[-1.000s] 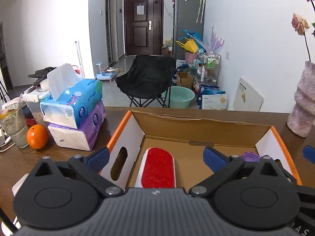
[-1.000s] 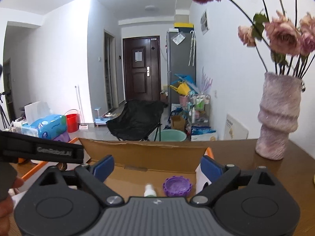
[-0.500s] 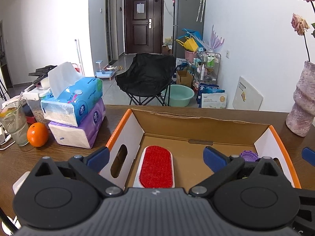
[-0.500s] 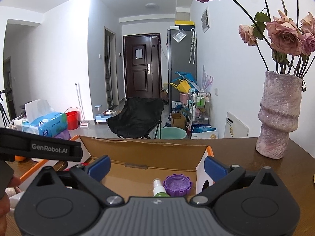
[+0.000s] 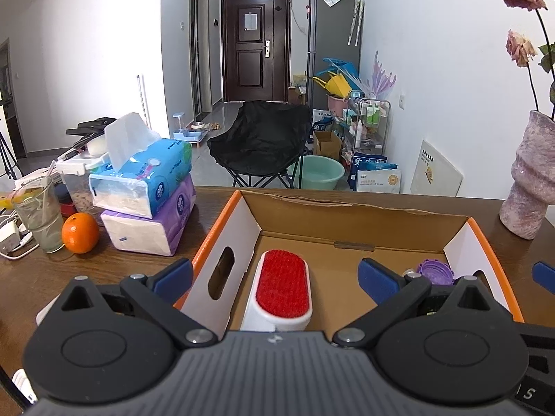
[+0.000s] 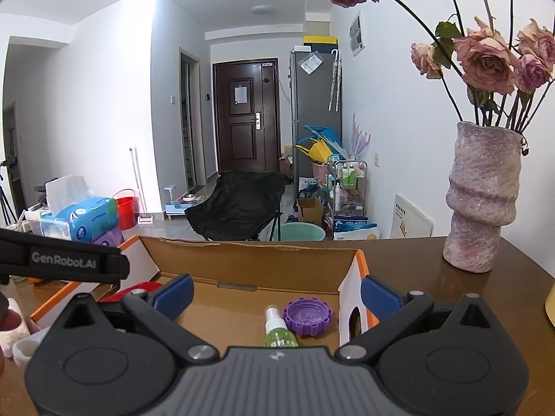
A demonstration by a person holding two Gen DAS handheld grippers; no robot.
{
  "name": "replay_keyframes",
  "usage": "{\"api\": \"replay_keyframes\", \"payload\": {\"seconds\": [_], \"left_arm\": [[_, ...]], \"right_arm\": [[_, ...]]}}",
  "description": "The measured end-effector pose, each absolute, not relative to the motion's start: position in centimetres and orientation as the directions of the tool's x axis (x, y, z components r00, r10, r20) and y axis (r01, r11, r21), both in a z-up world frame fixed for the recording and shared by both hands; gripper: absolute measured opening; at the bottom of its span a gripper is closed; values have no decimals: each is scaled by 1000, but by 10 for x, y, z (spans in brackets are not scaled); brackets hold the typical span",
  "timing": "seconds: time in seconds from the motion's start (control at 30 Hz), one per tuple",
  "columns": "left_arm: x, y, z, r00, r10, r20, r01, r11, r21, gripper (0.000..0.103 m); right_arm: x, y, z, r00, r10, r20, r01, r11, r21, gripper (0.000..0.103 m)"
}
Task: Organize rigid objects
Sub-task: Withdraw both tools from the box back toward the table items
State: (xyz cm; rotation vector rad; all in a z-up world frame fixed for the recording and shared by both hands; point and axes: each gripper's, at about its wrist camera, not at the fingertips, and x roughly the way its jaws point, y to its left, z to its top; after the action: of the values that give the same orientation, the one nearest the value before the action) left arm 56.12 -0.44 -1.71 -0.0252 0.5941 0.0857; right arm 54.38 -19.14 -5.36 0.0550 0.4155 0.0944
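An open cardboard box (image 5: 353,215) with orange edges stands on the brown table. Inside it lie a white brush with a red pad (image 5: 282,286), a purple lid (image 5: 435,272) and, in the right wrist view, a small green spray bottle (image 6: 277,329) beside the purple lid (image 6: 307,315). My left gripper (image 5: 275,275) is open and empty, held over the box's near left part, above the brush. My right gripper (image 6: 277,294) is open and empty over the box's (image 6: 249,256) right part, above the bottle and lid.
Two stacked tissue packs (image 5: 145,197), an orange (image 5: 79,233) and a glass (image 5: 38,218) stand left of the box. A pink vase with dried roses (image 6: 480,201) stands at the right on the table. A black chair (image 5: 262,142) stands beyond the table.
Both grippers have drawn back and risen slightly, so more of the box floor shows; the spray bottle has come into fuller view. Both stay open and empty.
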Motion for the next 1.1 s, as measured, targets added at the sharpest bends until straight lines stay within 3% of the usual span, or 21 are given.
{"api": "replay_keyframes", "payload": {"seconds": [1.1], "left_arm": [[437,15,-2,846,52,-531,-79,997,-28,103]], "right_arm": [[423,-197,-41,924,105,-368,-81,993,81,103]]}}
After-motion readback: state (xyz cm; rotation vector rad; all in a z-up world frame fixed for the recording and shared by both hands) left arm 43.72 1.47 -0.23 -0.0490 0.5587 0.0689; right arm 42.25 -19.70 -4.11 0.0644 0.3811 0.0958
